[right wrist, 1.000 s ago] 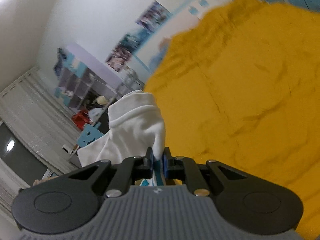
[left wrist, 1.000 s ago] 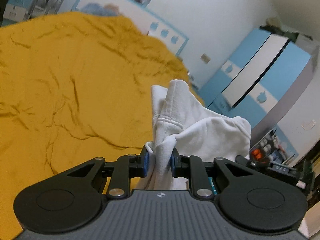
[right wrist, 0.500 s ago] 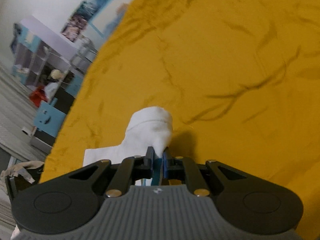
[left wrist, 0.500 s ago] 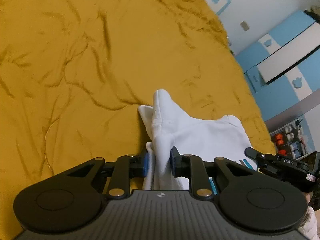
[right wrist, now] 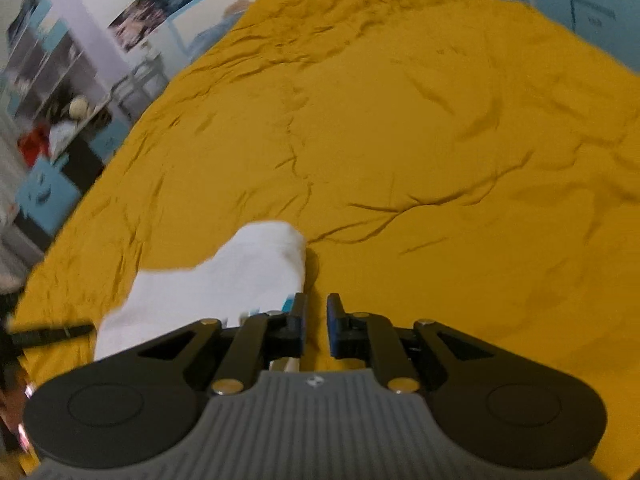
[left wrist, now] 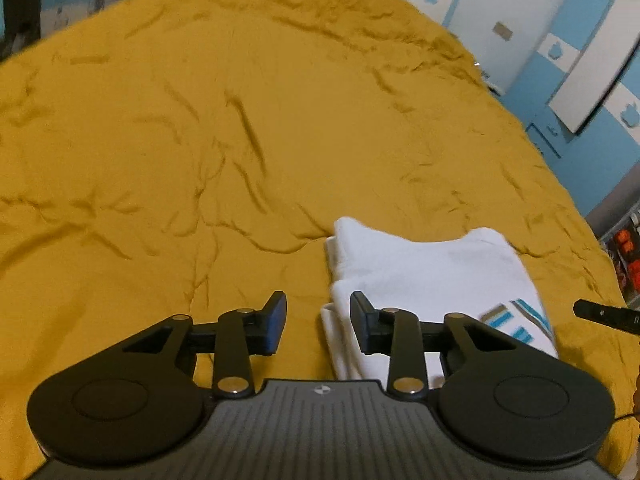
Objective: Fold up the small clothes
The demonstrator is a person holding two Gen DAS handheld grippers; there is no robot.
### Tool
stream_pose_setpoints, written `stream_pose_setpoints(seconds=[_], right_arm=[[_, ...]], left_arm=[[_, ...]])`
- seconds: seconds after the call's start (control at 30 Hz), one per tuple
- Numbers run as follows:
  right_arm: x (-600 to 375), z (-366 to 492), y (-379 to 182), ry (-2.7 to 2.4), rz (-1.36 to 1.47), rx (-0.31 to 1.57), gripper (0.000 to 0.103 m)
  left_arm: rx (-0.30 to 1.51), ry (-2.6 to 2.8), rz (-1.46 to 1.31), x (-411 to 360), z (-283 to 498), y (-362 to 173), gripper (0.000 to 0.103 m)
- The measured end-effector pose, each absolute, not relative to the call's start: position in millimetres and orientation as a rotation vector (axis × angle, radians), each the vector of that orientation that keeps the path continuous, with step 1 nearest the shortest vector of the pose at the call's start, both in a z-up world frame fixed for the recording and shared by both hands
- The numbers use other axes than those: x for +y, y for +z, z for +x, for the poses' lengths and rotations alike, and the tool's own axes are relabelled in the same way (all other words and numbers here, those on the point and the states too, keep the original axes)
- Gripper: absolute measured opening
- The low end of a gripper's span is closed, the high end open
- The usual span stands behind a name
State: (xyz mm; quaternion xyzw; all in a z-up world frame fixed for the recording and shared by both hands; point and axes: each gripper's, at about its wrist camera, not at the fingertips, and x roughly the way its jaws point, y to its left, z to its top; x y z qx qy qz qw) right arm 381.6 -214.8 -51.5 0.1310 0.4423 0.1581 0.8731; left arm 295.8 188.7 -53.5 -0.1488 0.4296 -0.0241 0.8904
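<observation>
Hovering with both grippers unclenched and empty; folded white garment [left wrist: 424,276] lies between them, just right of my left gripper [left wrist: 318,322], left of my right gripper [right wrist: 316,322].

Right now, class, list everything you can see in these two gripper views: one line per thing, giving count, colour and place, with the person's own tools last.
Garment: one, white with blue stripes near one edge, lying folded on the bedspread, just ahead of both grippers.
Bedspread: one, mustard yellow, wrinkled, covering the whole bed.
Wardrobe: one, blue and white with apple shapes, against the wall beyond the bed in the left view.
Shelf unit: one, pale with blue parts, cluttered, beside the bed in the right view.
Posters: several, bluish, on the white wall; details blurred.
Left gripper: one, black, fingers open, nothing held, at the garment's left edge.
Right gripper: one, black, fingers slightly apart, nothing held, at the garment's right edge.
</observation>
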Motion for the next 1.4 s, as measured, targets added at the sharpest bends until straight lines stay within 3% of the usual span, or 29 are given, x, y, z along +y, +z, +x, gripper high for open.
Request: stream_pose_setpoints(seconds=[0.1,0.2,0.27,0.37,0.57,1.0,1.27,1.37,1.4], right_arm=[[-207,350,-32,0.367,0.167,0.892,0.009],[-198,313,-19,0.409,0.091,0.852,0.02],[-191,288,-14,0.434,0.042,0.821,0.02],[-180,252,-15,0.453,-0.036,0.774,0.02],[-167,209,-39,0.422,-0.097,0.758,0.02],[-172,186,-100,0.407,-0.131,0.789,0.023],[-172,186,-101,0.408,-0.137,0.783,0.023],[-171,188,-88,0.404,-0.137,0.795,0.032],[-172,188,-83,0.401,-0.129,0.802,0.04]], left_arm=[[0.849,-0.074,-0.226,169,275,-31,0.038],[0.81,-0.125,-0.14,143,249,-15,0.031],[0.792,-0.154,-0.073,122,235,-12,0.02],[0.784,-0.182,-0.045,103,210,-14,0.012],[0.799,-0.191,-0.025,82,172,-39,0.003],[0.864,-0.145,0.022,85,156,-97,0.003],[0.85,-0.132,-0.001,91,154,-86,0.007],[0.822,-0.124,-0.022,91,149,-72,0.008],[0.807,-0.123,-0.02,90,146,-66,0.009]])
